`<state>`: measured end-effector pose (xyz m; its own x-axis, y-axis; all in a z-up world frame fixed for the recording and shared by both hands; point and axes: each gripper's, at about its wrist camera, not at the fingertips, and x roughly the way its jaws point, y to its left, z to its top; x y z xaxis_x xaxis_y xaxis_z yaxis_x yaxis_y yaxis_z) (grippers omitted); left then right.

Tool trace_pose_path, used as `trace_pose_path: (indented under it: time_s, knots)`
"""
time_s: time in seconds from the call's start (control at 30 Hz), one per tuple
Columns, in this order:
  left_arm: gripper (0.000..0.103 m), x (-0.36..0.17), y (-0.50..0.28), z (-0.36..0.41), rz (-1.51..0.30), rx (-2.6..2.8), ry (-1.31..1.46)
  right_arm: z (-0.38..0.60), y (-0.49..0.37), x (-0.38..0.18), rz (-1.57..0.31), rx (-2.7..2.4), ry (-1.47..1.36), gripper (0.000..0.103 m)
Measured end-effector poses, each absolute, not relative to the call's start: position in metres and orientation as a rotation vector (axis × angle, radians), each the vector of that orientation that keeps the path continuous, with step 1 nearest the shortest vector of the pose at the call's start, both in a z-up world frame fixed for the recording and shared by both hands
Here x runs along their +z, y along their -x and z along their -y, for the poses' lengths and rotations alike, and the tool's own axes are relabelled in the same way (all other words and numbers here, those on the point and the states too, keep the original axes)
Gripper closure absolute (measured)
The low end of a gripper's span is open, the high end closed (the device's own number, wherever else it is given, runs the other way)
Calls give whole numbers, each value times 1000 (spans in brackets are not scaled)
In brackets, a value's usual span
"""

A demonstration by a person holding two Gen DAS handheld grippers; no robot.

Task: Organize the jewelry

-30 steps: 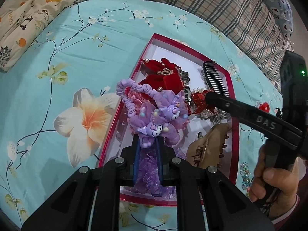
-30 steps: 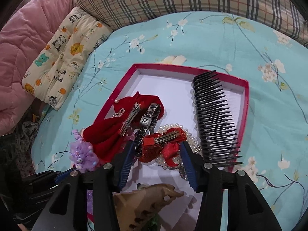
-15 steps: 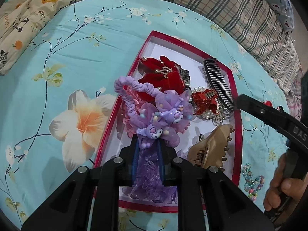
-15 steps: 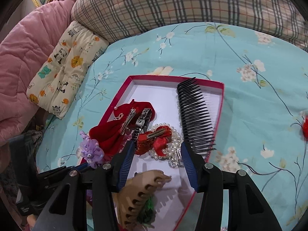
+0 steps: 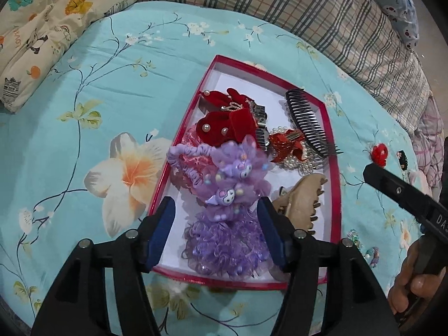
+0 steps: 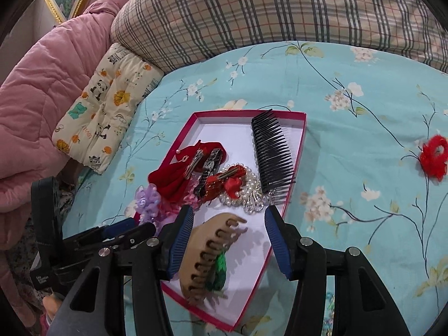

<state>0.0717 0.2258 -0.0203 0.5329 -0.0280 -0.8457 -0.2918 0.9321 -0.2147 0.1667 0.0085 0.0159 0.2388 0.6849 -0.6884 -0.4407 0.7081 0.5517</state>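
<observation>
A red-rimmed white tray lies on the bed. It holds a purple Kuromi scrunchie, red velvet bows, a red clip on pearls, a black comb and a tan claw clip. My left gripper is open, its fingers either side of the purple scrunchie, which rests in the tray. My right gripper is open and empty above the tan claw clip.
A red scrunchie lies on the sheet right of the tray, with a dark beaded piece beyond it and a beaded bracelet nearer. Plaid bolster, panda cushion and pink quilt border the far side.
My left gripper has opened and let go of the purple scrunchie, which now lies in the tray. My right gripper has pulled back and away from the tray's middle.
</observation>
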Motion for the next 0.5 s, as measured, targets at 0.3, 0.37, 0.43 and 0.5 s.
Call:
trace_pose_path:
  time_s: [0.3,0.37,0.43,0.5]
  knots:
    - [38,-14,-57,-221,-1001,160,341,-1,-142,18,-1073,798,-237,47]
    - [32,-13,-52,-221,-999,164,336,1,-136,17,-1076,798,-234,47]
    - [30,-11,-46,-221,-996,165,333,2,-130,17,-1074,798,-229,47]
    - [26,-9,-39,-221,-990,168,329,2,-122,17,-1073,798,-217,47]
